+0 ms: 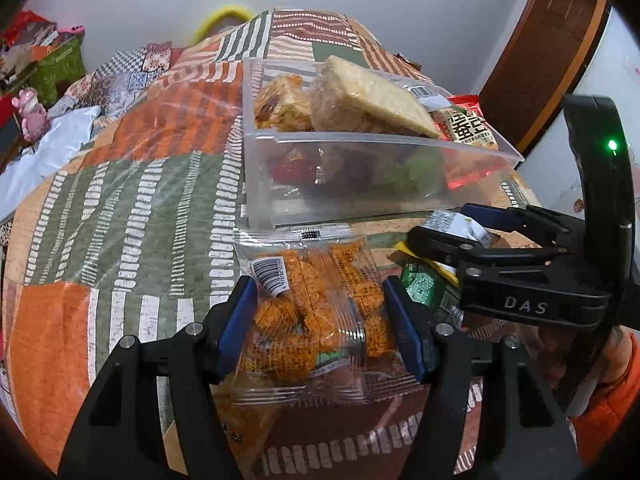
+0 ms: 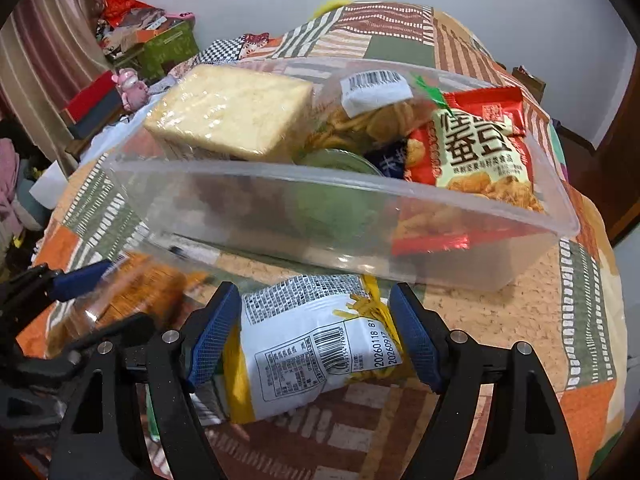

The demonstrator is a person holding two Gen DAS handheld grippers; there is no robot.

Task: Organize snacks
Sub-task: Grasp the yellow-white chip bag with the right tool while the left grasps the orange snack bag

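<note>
Nearest the left wrist camera, the left gripper (image 1: pixel 320 320) is clenched on a clear packet of orange crispy snacks (image 1: pixel 316 312), its blue pads pressing both sides of the wrapper; a barcode sticker sits on the packet's upper left. Just beyond the packet stands a clear plastic bin (image 1: pixel 360 184) on the patchwork-covered desk (image 1: pixel 132 200). Inside the bin lie a wrapped pale cake slab (image 1: pixel 372 100), a bag of fried twists (image 1: pixel 280 104) and a red snack bag (image 1: pixel 468 124), with more packets underneath seen dimly through the wall.

To the right, the right gripper (image 1: pixel 460 228) is clamped on a white and yellow snack bag (image 2: pixel 320 344); from the right wrist view its pads squeeze the bag's two sides, printed back facing up, close in front of the bin's near wall. A green packet (image 1: pixel 424 286) lies on the desk below that gripper, between the two grippers. A pink toy figure (image 1: pixel 30 114) stands off the desk to the far left.
</note>
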